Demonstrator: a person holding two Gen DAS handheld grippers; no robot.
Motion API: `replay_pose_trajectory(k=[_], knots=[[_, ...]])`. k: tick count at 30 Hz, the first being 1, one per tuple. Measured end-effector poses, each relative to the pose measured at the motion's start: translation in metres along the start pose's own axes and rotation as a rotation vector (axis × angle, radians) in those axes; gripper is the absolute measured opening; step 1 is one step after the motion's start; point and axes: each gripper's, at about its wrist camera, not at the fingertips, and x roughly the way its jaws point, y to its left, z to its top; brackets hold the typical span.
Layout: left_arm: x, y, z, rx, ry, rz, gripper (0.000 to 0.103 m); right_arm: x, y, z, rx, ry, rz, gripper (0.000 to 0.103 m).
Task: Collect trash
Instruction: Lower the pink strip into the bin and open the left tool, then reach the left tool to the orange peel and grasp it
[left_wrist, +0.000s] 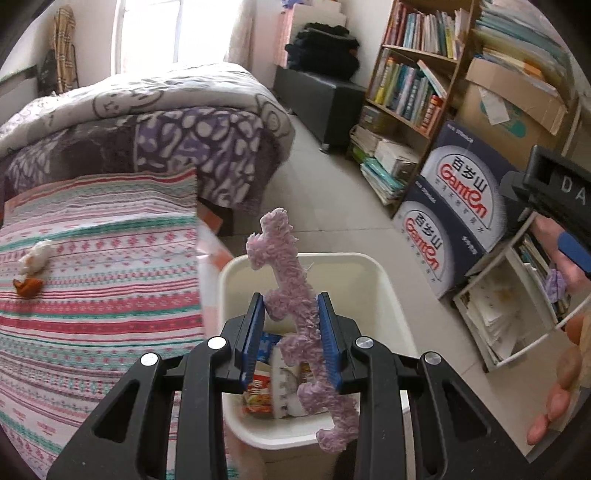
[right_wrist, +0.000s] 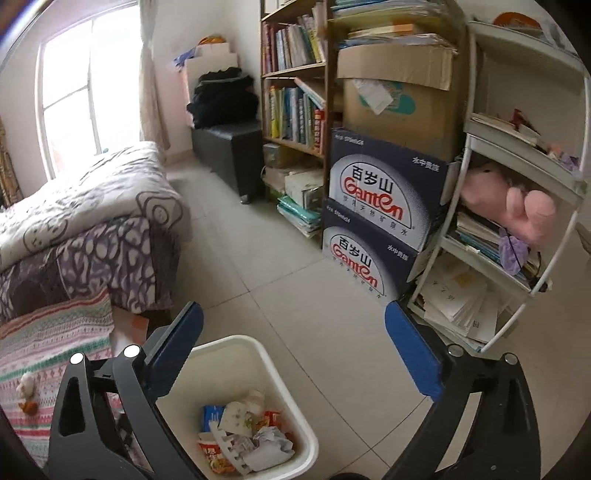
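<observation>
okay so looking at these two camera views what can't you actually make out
- Bin floor: left wrist view, hidden by the left gripper and its fuzzy purple strip.
- Two small things on the bed: both views, too small to identify.
- Wrapper printing: right wrist view, blurred.
- Right gripper: nothing between its fingers.

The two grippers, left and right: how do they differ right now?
The left gripper is shut on a fuzzy purple strip, held above the white trash bin; the right gripper stands wide open and holds nothing. The left one's pads press the strip; the right one's pads are far apart. Both have black frames and blue pads.
</observation>
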Motion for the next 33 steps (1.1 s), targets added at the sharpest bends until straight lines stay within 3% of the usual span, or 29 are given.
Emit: replay_pose_trajectory(k=[3, 5, 6, 7, 17, 33], knots=[[0.005, -0.008, 0.0, 0.002, 0.021, -0.058, 0.032, 0.0, -0.007, 0.001, 0.017, 0.0, -0.005, 0.096], [0.009, -0.01, -0.002, -0.001, 0.04, -0.09, 0.05, 0.001, -0.009, 0.001, 0.024, 0.01, 0.001, 0.096], [0.01, -0.01, -0.002, -0.005, 0.047, -0.097, 0.067, 0.001, -0.009, 0.001, 0.028, 0.014, 0.004, 0.096], [0.01, -0.009, -0.003, -0.008, 0.046, -0.095, 0.069, 0.002, -0.01, 0.001, 0.034, 0.022, 0.011, 0.096], [-0.008, 0.017, -0.002, 0.004, -0.003, 0.038, 0.07, -0.006, 0.024, -0.008, 0.005, 0.053, 0.081, 0.096], [-0.045, 0.12, -0.004, -0.116, -0.042, 0.314, 0.073, -0.026, 0.114, -0.034, -0.143, 0.076, 0.199, 0.096]])
